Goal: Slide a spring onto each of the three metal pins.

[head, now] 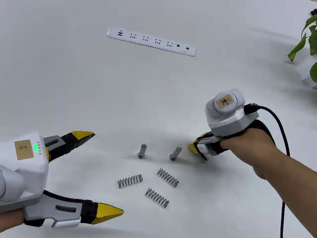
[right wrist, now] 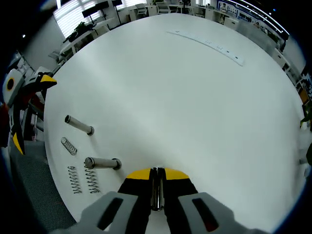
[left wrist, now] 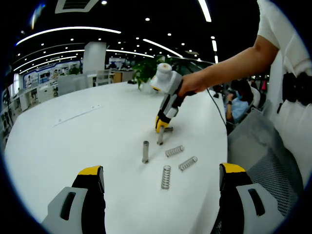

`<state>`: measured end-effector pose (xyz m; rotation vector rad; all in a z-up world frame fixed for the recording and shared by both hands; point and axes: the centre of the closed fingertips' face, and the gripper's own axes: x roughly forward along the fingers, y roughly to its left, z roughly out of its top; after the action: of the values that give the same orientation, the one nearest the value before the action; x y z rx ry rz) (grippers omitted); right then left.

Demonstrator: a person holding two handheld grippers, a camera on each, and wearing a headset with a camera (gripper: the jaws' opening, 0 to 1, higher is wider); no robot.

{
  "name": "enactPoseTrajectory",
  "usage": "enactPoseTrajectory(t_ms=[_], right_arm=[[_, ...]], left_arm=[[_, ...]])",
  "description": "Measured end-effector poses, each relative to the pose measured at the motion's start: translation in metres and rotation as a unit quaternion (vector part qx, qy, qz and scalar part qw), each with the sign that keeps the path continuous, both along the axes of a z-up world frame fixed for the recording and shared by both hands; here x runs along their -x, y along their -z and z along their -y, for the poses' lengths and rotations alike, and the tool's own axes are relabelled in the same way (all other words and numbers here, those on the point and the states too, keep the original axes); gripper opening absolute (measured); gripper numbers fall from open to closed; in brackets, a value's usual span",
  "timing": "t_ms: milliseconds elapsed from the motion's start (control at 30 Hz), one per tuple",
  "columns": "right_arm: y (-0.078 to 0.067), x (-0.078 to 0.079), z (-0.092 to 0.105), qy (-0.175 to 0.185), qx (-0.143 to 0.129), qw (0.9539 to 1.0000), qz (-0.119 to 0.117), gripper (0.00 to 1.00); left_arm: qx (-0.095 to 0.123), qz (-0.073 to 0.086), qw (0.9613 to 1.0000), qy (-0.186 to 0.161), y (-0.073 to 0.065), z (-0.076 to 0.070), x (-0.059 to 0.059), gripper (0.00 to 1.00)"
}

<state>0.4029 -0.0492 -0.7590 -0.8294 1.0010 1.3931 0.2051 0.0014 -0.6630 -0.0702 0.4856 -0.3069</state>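
Note:
Two metal pins [head: 142, 150] [head: 175, 153] stand on the white table, with three loose springs [head: 130, 181] [head: 168, 177] [head: 157, 197] lying just in front of them. My right gripper [head: 200, 148] rests low on the table beside the right pin, shut on a third metal pin [right wrist: 156, 190] that shows between its jaws. My left gripper [head: 96, 173] hovers at the near left, jaws wide open and holding nothing. From the left gripper view, the pins [left wrist: 145, 151] [left wrist: 160, 135] and springs [left wrist: 174, 150] [left wrist: 188, 163] [left wrist: 166, 177] lie ahead between its fingertips [left wrist: 92, 170].
A white power strip [head: 151, 41] lies far back on the table [head: 74, 84]. A potted plant [head: 307, 39] stands at the far right edge. A black cable trails from the right gripper. The table's near edge runs close behind the springs.

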Motion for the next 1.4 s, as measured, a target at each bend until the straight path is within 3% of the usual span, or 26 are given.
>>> enactPoseTrajectory(t_ms=[233, 1033, 1400], right_arm=[[-0.001, 0.002, 0.002, 0.002, -0.005, 1.0000, -0.004, 0.09], [-0.036, 0.008, 0.017, 0.003, -0.059, 0.9982, 0.002, 0.09], [-0.043, 0.004, 0.027, 0.007, -0.088, 0.9961, 0.008, 0.09]], left_arm=[[-0.001, -0.001, 1.0000, 0.000, 0.000, 0.001, 0.001, 1.00], [-0.007, 0.002, 0.9999, 0.012, -0.005, 0.007, 0.000, 1.00], [-0.010, -0.003, 0.9997, 0.022, -0.004, 0.010, 0.001, 0.99]])
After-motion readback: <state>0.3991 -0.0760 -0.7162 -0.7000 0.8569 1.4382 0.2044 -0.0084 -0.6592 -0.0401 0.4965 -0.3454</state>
